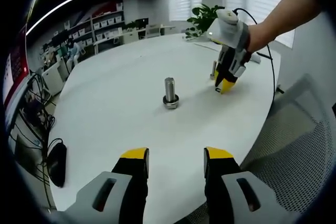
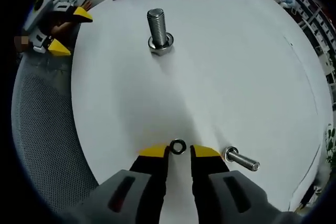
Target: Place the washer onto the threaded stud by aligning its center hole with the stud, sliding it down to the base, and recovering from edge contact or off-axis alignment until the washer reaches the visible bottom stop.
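The threaded stud stands upright mid-table on a ring-shaped base. A small metal washer lies flat on the white table, just between the yellow tips of my right gripper. Those jaws stand narrowly open, with a small gap showing on the washer's right side. In the left gripper view a hand holds that right gripper tip-down on the table, right of the stud. My left gripper is wide open near the table's edge and holds nothing.
A second bolt lies on its side right beside the right gripper. A black mouse sits near the table's rim. A grey mesh chair stands off the table's edge. Shelves and a plant stand far behind.
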A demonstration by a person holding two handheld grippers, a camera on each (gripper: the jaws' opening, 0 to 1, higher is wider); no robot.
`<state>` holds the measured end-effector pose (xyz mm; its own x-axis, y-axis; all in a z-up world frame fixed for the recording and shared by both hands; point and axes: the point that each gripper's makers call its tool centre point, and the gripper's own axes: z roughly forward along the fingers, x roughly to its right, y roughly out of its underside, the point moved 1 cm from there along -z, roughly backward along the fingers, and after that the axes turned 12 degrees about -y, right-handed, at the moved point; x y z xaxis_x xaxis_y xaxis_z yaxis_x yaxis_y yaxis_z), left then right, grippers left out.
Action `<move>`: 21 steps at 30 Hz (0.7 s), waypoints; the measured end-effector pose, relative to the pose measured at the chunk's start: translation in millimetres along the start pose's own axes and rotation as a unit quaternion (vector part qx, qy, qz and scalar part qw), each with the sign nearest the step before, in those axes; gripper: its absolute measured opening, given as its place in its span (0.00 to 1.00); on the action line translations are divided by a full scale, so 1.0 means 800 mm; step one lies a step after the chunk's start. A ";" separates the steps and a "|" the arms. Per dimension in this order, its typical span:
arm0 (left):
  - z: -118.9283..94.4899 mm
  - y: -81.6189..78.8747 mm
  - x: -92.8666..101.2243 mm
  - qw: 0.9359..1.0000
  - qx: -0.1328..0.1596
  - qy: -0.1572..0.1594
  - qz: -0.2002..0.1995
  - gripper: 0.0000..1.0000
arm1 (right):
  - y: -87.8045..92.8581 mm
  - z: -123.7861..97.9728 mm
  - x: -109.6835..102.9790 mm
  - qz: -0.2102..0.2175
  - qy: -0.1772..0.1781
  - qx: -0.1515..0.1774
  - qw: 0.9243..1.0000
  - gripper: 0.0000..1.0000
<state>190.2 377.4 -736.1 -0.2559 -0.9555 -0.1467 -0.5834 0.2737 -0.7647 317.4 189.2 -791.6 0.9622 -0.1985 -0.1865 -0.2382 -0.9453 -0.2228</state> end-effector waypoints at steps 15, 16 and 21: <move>0.000 0.001 -0.001 1.000 -0.002 -0.001 0.000 0.40 | -0.002 0.001 -0.001 0.009 0.011 -0.026 1.000 0.14; 0.001 0.001 -0.001 1.000 -0.003 -0.001 0.000 0.40 | -0.002 0.000 -0.001 0.011 0.013 -0.022 1.000 0.14; 0.001 0.002 -0.001 1.000 -0.004 -0.002 -0.002 0.40 | 0.000 -0.001 0.000 0.015 0.016 0.007 1.000 0.14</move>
<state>190.0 378.8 -737.5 -0.2503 -0.9571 -0.1461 -0.5904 0.2704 -0.7605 317.2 188.9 -790.7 0.9583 -0.2347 -0.1631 -0.2685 -0.9350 -0.2318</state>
